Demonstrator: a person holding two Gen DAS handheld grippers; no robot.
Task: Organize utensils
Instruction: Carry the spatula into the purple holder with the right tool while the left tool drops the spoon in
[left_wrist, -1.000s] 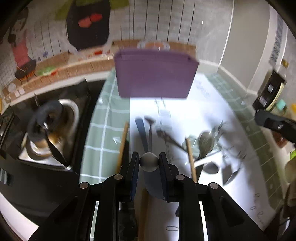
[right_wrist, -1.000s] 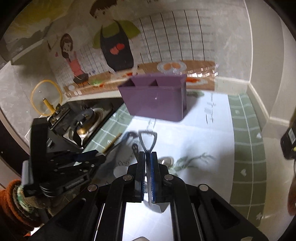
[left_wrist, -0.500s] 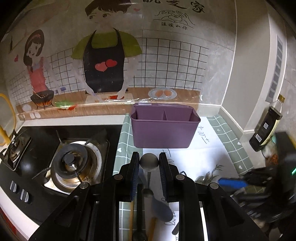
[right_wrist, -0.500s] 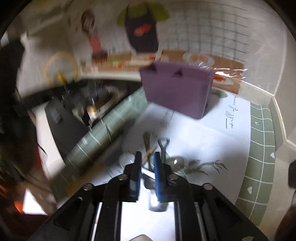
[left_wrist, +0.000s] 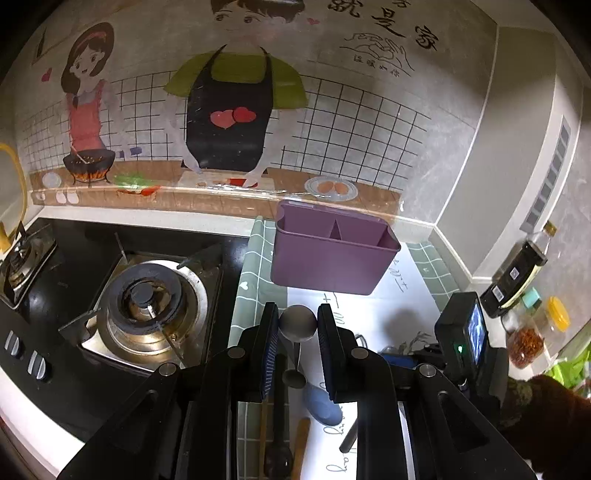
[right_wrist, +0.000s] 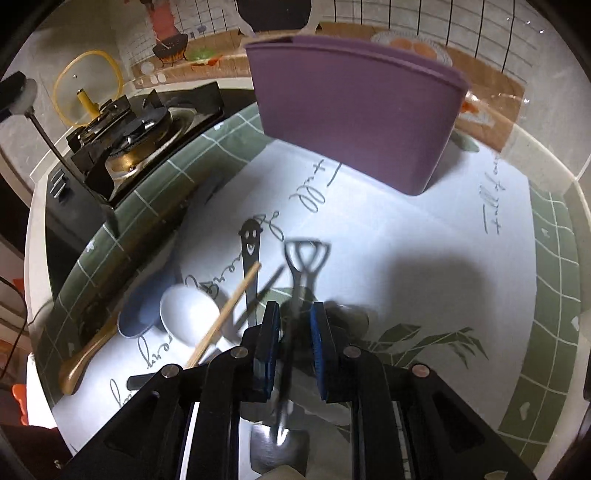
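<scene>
Left gripper (left_wrist: 297, 325) pinches a metal spoon (left_wrist: 297, 320) by its bowl, held up in front of the purple caddy (left_wrist: 332, 251). Right gripper (right_wrist: 293, 325) jaws spread, either side of a shovel-handled utensil (right_wrist: 301, 269) that looks blurred; can't tell about contact. White spoon (right_wrist: 188, 314), blue spoon (right_wrist: 138, 314) and chopstick (right_wrist: 225, 314) lie on the mat (right_wrist: 424, 236).

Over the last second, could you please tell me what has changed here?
The right gripper, then shut on the shovel-shaped spoon, has opened its fingers and let it go. The left gripper has swung up towards the purple caddy, still clamping the round metal spoon. The caddy stayed put.
</scene>
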